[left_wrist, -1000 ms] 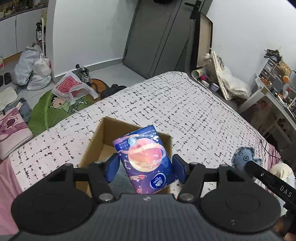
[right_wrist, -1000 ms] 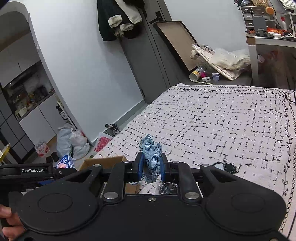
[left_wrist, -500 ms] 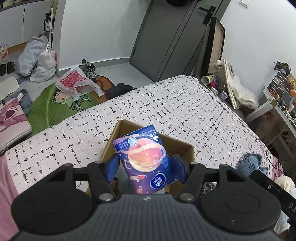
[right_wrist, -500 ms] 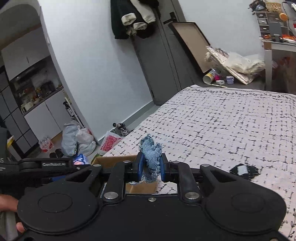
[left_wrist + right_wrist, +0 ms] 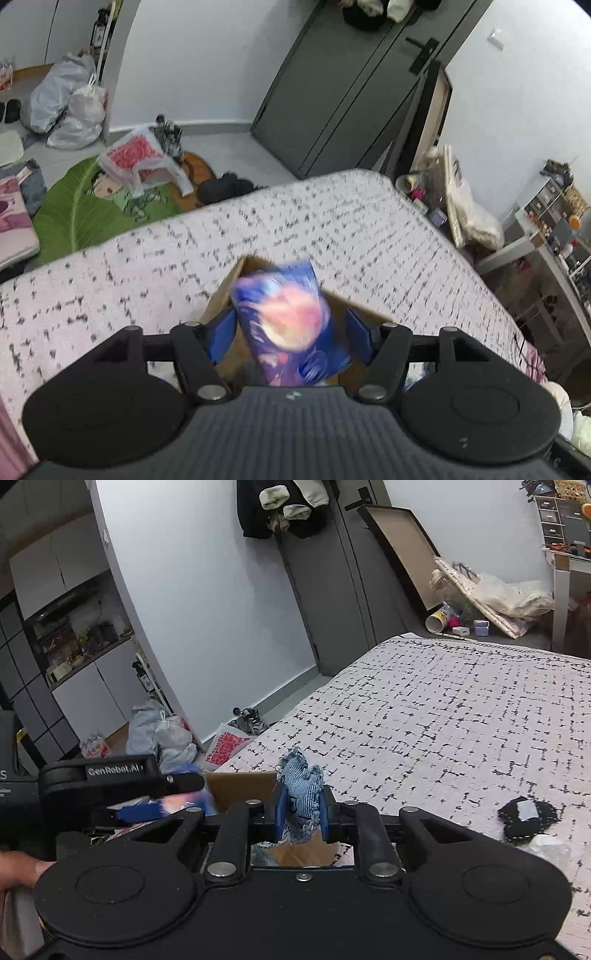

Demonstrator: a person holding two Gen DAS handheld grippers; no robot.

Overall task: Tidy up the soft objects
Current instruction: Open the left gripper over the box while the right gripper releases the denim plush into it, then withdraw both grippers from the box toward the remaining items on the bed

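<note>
Left tongs (image 5: 290, 330): jaws opening, blue pads standing clear of the blurred blue soft tissue pack with a pink planet print (image 5: 288, 321), gaps visible on both sides. Pack sits between the pads, tilted, directly over the open brown cardboard box (image 5: 225, 291); from the blur I can't tell whether it touches anything. Box rests on the bed with a white black-flecked cover (image 5: 332, 229).

Right tongs (image 5: 302, 806): narrow, clamped on a frayed light-blue denim fabric piece (image 5: 301, 784) that sticks up above the pads. These tongs hang over the near-right edge of the same cardboard box (image 5: 240, 784). Left tongs (image 5: 147, 805) show at the left of the right wrist view, beside the box, with a person's hand (image 5: 18, 867) at the frame edge.

Further out on the bed cover (image 5: 443, 720): a flat black fabric patch with a pale label (image 5: 526, 818), well right of the box. Green leaf-shaped floor mat (image 5: 81, 221) and white plastic bags (image 5: 66, 107) lie on the floor beyond the bed.
</note>
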